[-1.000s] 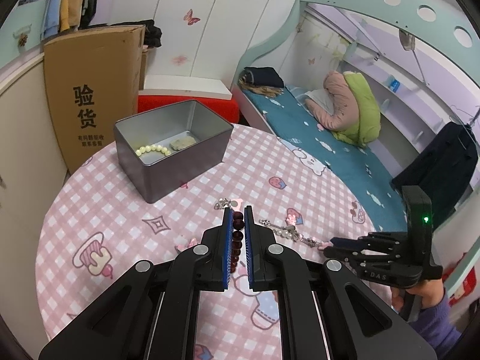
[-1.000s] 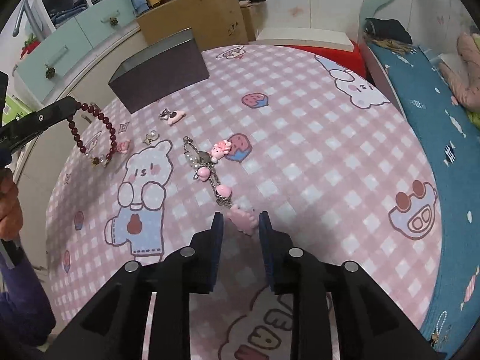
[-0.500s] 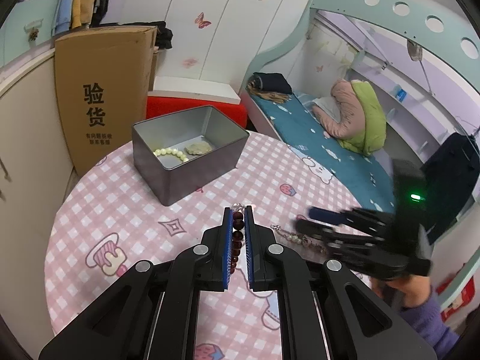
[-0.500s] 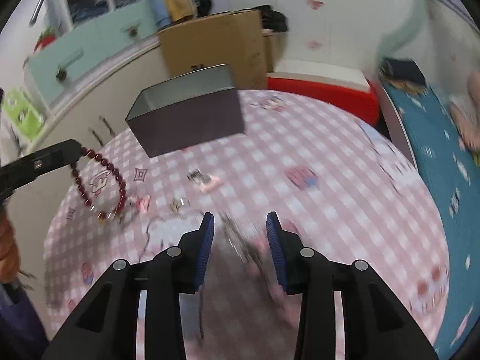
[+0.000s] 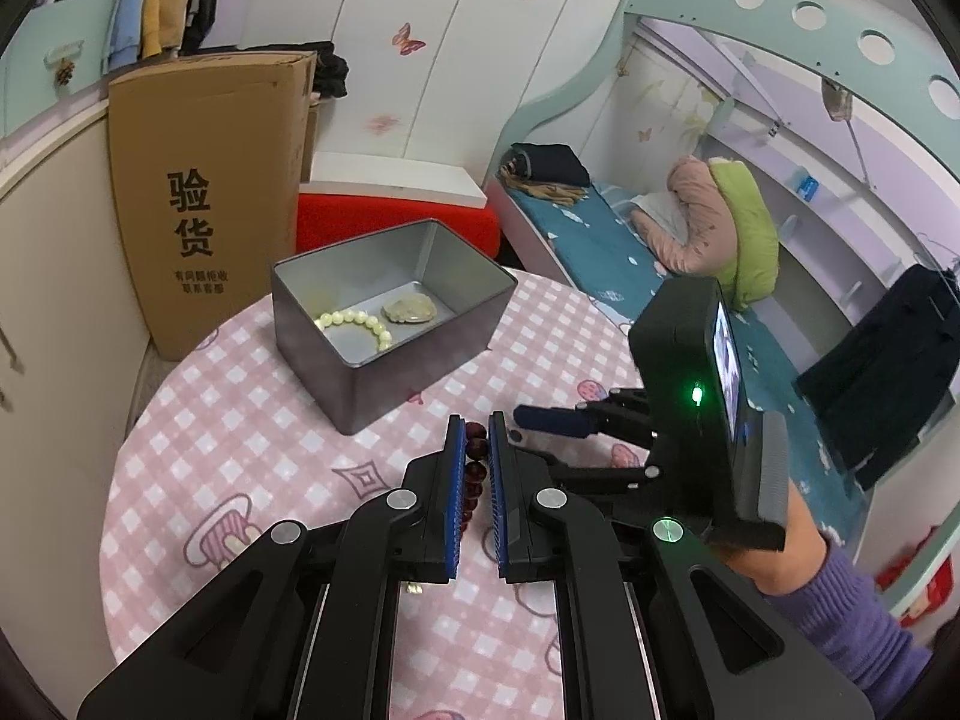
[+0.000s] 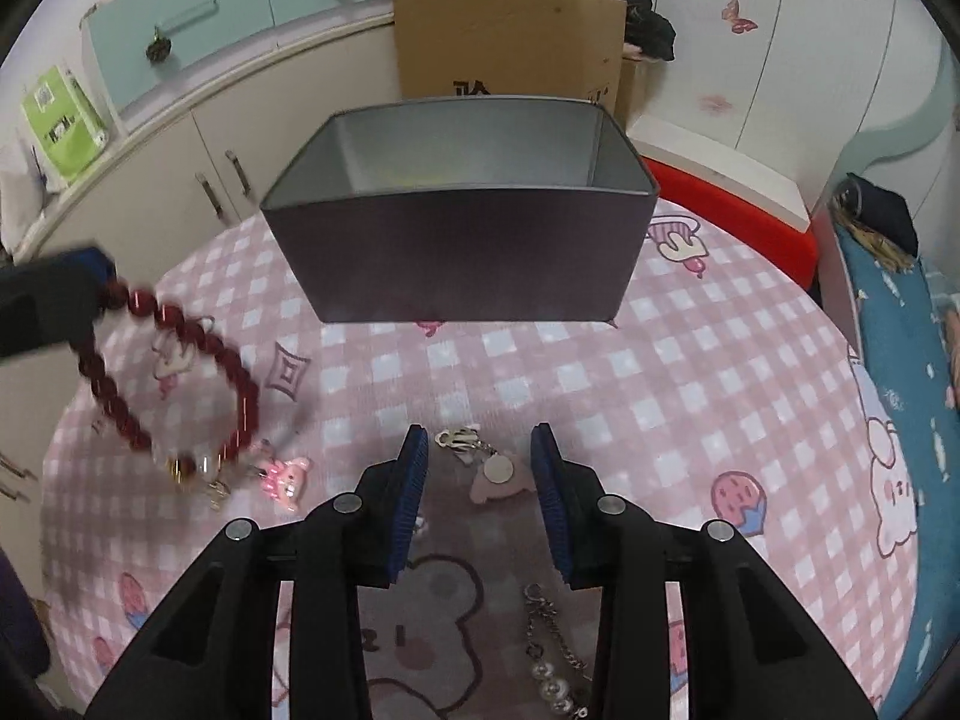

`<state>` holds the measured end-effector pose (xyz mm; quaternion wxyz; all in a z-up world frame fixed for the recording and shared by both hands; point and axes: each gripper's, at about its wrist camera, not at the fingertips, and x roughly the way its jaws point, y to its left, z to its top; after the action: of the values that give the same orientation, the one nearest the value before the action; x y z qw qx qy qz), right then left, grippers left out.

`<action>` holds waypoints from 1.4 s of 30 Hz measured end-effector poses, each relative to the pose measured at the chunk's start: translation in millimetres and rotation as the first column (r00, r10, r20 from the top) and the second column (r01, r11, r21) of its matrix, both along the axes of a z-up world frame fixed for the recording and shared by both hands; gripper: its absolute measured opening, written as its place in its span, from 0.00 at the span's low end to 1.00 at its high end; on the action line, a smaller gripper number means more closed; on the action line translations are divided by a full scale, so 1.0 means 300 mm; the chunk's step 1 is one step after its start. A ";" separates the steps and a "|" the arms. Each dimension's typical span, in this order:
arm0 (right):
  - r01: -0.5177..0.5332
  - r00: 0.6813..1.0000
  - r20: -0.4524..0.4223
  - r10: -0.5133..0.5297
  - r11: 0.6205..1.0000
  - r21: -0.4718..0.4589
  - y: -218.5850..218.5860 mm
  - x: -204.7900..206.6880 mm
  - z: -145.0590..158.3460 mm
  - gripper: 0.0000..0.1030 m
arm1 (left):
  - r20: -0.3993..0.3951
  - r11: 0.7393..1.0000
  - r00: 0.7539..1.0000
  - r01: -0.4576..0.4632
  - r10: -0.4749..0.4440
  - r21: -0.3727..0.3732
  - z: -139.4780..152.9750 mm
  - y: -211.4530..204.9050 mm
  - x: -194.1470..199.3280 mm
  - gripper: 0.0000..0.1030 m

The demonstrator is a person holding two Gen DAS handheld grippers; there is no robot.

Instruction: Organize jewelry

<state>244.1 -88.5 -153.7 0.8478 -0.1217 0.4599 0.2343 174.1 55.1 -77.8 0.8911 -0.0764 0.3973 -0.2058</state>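
Beads of a dark red bracelet [image 6: 174,384] sit pinched in the left claw [image 5: 478,450], the loop hanging over the worktop [image 6: 690,396]. Right claw [image 6: 480,468] stands spread and closing above a small silver-and-pink charm [image 6: 486,468], pads not touching it. Grey tin [image 5: 384,324], toward the worktop's far edge, holds a pale bead bracelet [image 5: 360,324].
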 end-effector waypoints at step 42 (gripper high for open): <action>0.132 0.990 -0.070 -0.122 0.979 0.156 0.098 0.279 0.168 0.10 | -0.117 0.992 0.990 -0.064 0.077 0.112 -0.050 0.031 0.443 0.10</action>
<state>327.7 -59.1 -103.2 0.8539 -0.0167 0.4717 0.2195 307.0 64.2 -92.8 0.8748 -0.0544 0.4583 -0.1474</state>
